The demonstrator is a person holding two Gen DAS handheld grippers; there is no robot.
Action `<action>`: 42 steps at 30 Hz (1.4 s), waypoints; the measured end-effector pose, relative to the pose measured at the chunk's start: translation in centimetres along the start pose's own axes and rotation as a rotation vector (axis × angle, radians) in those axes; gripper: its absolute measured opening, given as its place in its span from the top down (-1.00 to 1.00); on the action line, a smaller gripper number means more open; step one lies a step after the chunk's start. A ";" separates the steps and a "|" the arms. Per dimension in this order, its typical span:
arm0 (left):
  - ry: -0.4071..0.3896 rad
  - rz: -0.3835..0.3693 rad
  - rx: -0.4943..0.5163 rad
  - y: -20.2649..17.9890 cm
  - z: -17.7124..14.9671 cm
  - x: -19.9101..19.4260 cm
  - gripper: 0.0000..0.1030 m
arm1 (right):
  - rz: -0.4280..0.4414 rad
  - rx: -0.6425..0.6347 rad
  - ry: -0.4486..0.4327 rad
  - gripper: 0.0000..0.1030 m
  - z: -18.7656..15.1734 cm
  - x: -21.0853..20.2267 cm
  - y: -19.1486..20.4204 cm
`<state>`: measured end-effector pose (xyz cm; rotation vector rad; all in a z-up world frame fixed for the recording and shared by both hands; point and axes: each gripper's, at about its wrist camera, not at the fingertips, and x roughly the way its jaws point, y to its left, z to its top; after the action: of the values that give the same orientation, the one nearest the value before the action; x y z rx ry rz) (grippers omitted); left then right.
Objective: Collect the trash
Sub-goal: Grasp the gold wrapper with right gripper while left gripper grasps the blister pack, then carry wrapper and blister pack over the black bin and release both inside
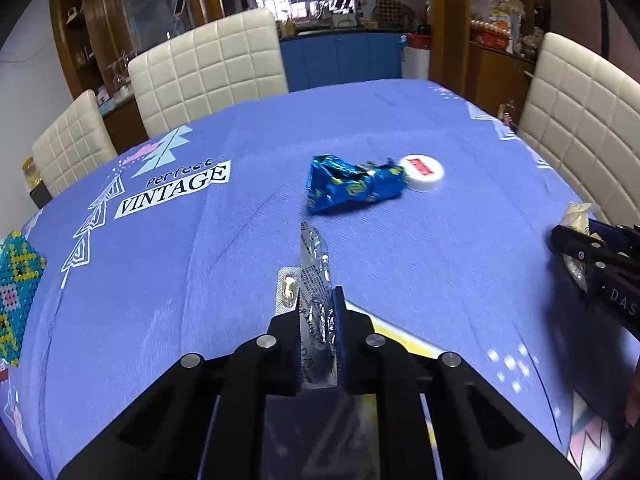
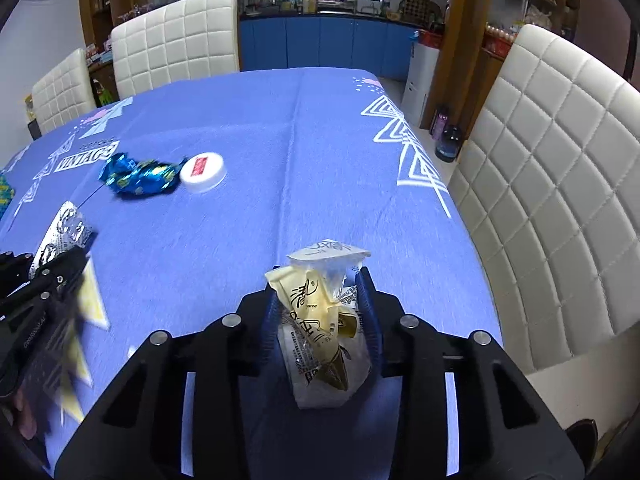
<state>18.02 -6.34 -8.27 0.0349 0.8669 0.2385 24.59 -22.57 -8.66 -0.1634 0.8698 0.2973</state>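
Observation:
My left gripper (image 1: pixel 316 312) is shut on a silver pill blister pack (image 1: pixel 315 280) and holds it above the blue tablecloth (image 1: pixel 400 264). My right gripper (image 2: pixel 320 300) is shut on a crumpled cream and clear wrapper (image 2: pixel 320 320). A blue foil candy wrapper (image 1: pixel 352 186) lies mid-table, touching a white bottle cap with a red label (image 1: pixel 422 172). Both also show in the right wrist view: the blue wrapper (image 2: pixel 138 178) and the cap (image 2: pixel 203 172). The left gripper with its blister pack (image 2: pixel 64 236) shows at the left edge there. The right gripper (image 1: pixel 584 248) shows at the right edge of the left wrist view.
Cream quilted chairs stand at the far side (image 1: pixel 208 68) and the right side (image 2: pixel 560 184) of the table. A beaded mat (image 1: pixel 16 280) lies at the left edge. A dark bottle (image 2: pixel 448 142) stands on the floor at the right.

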 end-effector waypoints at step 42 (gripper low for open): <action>-0.144 -0.262 0.387 -22.1 -6.1 -15.6 0.83 | -0.127 0.239 -0.078 0.27 -15.3 -16.7 -13.8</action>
<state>7.94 -31.70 -3.35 0.2936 0.7541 -0.1776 7.73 -42.80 -5.24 0.0156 0.8071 0.0789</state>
